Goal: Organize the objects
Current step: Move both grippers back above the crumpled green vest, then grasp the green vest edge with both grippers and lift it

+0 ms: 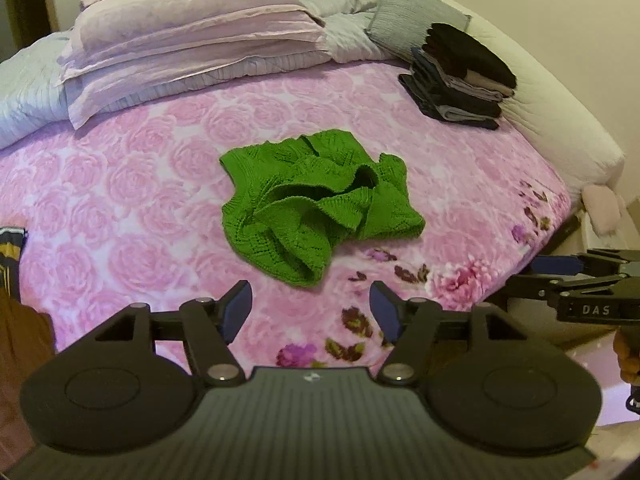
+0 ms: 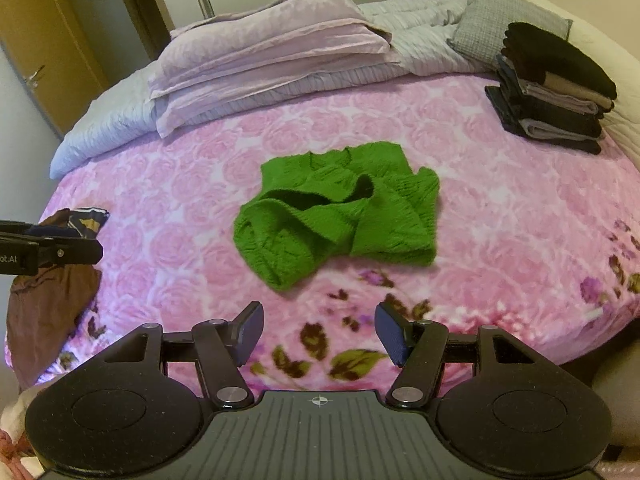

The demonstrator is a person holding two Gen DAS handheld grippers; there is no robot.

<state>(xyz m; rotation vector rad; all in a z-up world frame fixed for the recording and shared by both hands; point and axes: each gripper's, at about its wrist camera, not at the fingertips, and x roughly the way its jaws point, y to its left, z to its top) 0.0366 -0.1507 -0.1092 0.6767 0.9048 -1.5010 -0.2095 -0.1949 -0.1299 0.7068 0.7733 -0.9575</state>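
Note:
A crumpled green knitted garment (image 1: pixel 316 204) (image 2: pixel 340 212) lies in the middle of the pink floral blanket (image 1: pixel 140 200) (image 2: pixel 500 208). My left gripper (image 1: pixel 311 312) hovers over the blanket just short of the garment, open, nothing between its blue pads. My right gripper (image 2: pixel 319 330) is open too, with nothing in it, and also short of the garment. In the left wrist view the right gripper (image 1: pixel 560 276) shows at the right edge; in the right wrist view the left gripper's finger (image 2: pixel 60 250) shows at the left edge.
A stack of folded dark clothes (image 1: pixel 460 76) (image 2: pixel 556 88) sits at the back right by the white bed edge (image 1: pixel 560 120). Folded lilac bedding (image 1: pixel 192 40) (image 2: pixel 272 52) and a grey pillow (image 1: pixel 412 12) lie at the back. A brown and patterned cloth (image 2: pixel 52 292) lies at the left.

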